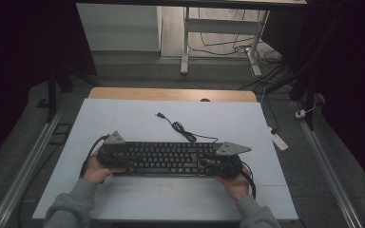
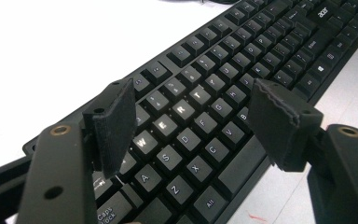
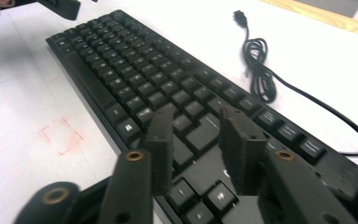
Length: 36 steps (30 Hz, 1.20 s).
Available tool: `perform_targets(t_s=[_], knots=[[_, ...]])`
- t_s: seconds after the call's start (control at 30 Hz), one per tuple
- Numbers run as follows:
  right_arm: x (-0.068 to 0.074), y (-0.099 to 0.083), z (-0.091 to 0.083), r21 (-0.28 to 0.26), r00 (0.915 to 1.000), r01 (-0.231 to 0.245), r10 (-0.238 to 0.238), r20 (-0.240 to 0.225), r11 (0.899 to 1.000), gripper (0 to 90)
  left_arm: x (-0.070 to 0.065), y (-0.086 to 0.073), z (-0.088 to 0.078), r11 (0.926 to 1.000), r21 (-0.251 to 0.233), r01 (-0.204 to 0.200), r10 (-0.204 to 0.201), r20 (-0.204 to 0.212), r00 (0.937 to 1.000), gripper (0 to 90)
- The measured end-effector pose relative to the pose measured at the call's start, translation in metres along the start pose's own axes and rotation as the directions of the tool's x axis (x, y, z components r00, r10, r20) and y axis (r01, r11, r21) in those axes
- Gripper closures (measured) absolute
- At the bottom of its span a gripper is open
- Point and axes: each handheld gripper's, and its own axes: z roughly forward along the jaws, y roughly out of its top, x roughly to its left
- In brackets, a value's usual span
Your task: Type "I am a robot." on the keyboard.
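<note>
Black keyboard (image 1: 164, 158) lies mid-surface (image 1: 138, 121), one tool at each end for a two-handed hold: left tool (image 2: 193, 112) spread over its keys, right tool (image 3: 196, 140) half-spread, pinching nothing.

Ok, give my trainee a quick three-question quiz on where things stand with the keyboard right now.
1. True or false: the left gripper has its jaws clamped on the keyboard.
2. Where does the keyboard's cable lie? A) coiled on the white table behind the keyboard B) hanging off the table's front edge C) wrapped around the right gripper
3. Which end of the keyboard is each gripper over?

Key
1. False: the jaws stand apart above the letter keys.
2. A, with its plug loose on the table.
3. The left gripper is over the left end, the right gripper over the right end.
</note>
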Motion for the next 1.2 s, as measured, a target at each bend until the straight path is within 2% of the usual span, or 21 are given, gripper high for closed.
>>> perform_targets(t_s=[0.23,0.4,0.53,0.77,0.93,1.2], knots=[[0.008,0.013,0.018,0.028,0.9988,0.012,-0.011,-0.047,1.0,88.8,-0.002,0.0,0.001,1.0,0.004,-0.004,0.004,0.0,1.0,32.7],[0.015,0.02,0.036,0.062,0.9969,0.026,-0.021,-0.076,0.998,89.4,-0.002,-0.001,0.002,1.0,0.005,-0.004,0.004,0.0,1.0,32.7],[0.018,0.028,0.052,0.067,0.9952,0.029,-0.022,-0.095,0.997,89.4,-0.002,-0.001,0.002,1.0,0.005,-0.005,0.005,-0.001,1.0,32.7],[0.022,0.036,0.079,0.091,0.9941,0.044,-0.035,-0.103,0.995,89.4,-0.002,-0.001,0.002,0.9999,0.008,-0.007,0.007,0.0,1.0,32.6],[0.02,0.039,0.097,0.112,0.9947,0.039,-0.028,-0.099,0.993,89.4,-0.002,-0.001,0.002,1.0,0.006,-0.006,0.006,-0.002,1.0,32.4],[0.018,0.039,0.112,0.136,0.9951,0.044,-0.031,-0.093,0.99,89.2,-0.001,-0.002,0.002,0.9999,0.01,-0.002,0.002,-0.003,1.0,32.0]])
